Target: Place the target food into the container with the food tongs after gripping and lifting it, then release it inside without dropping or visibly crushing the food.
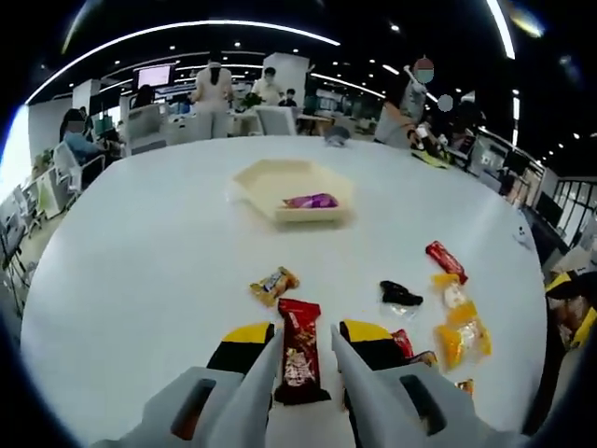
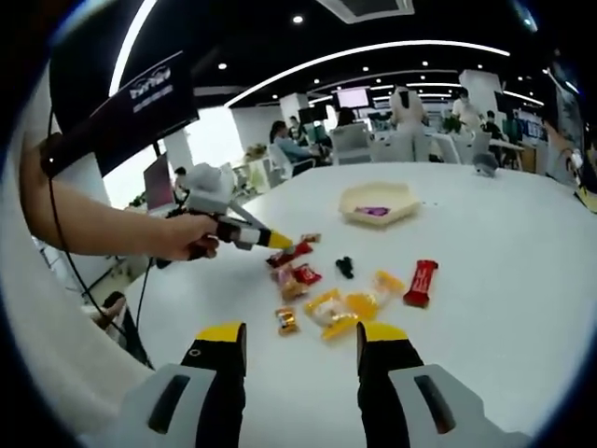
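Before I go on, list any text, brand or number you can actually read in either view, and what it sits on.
Nothing can be read for certain.
Dark red snack bar between the left hand-held gripper jaws: pale print, too blurred.
Black hanging sign in the right gripper view: white lettering, too small.
Red packet and orange packets: print unreadable.
Wall screen: lit, no legible text.

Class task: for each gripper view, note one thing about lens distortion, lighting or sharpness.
Left gripper view: fisheye bends the round white table's edge and ceiling light strips; the dark red snack packet between the tongs looks sharp. Right gripper view: similar bending, even lighting, soft distant background.
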The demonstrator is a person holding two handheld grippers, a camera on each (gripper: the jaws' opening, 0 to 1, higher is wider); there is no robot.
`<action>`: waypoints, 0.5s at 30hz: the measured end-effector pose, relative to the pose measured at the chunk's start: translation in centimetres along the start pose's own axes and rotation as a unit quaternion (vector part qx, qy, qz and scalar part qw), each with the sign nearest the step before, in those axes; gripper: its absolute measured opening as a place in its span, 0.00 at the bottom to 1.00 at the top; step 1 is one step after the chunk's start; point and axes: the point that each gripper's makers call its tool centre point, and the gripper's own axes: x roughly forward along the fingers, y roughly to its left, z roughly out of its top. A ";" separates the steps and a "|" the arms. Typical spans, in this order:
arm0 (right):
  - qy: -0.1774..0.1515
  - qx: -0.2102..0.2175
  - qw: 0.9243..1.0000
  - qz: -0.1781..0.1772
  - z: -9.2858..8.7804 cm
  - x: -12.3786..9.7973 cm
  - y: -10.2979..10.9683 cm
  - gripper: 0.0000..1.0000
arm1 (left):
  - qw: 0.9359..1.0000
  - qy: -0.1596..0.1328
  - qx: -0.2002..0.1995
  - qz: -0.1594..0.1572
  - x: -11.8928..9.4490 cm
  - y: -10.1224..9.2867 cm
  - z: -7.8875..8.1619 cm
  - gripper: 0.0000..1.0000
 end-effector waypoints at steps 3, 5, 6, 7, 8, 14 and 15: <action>0.006 0.000 1.000 0.004 -0.5 0.2 0.3 0.48 | 1.000 0.002 -0.005 -0.003 0.1 -0.1 0.0 0.27; 0.009 -0.002 1.000 0.007 -0.6 0.3 0.4 0.48 | 1.000 0.003 -0.003 -0.005 0.3 -0.3 -0.1 0.27; 0.009 -0.003 1.000 0.006 -0.5 0.5 0.3 0.48 | 1.000 0.005 -0.002 -0.006 0.3 -0.4 -0.1 0.27; 0.009 -0.003 1.000 0.006 -0.5 0.5 0.2 0.48 | 1.000 0.005 -0.002 -0.007 0.4 -0.4 -0.1 0.27; 0.008 -0.002 1.000 0.005 -0.3 0.6 0.1 0.48 | 1.000 0.006 -0.001 -0.007 0.4 -0.4 -0.1 0.27; 0.006 0.001 1.000 0.006 0.0 1.1 0.1 0.47 | 1.000 0.012 -0.014 -0.008 0.7 -0.4 -0.2 0.27; 0.008 0.000 1.000 0.008 -0.2 1.1 0.2 0.47 | 1.000 0.012 -0.014 -0.008 0.7 -0.4 -0.2 0.27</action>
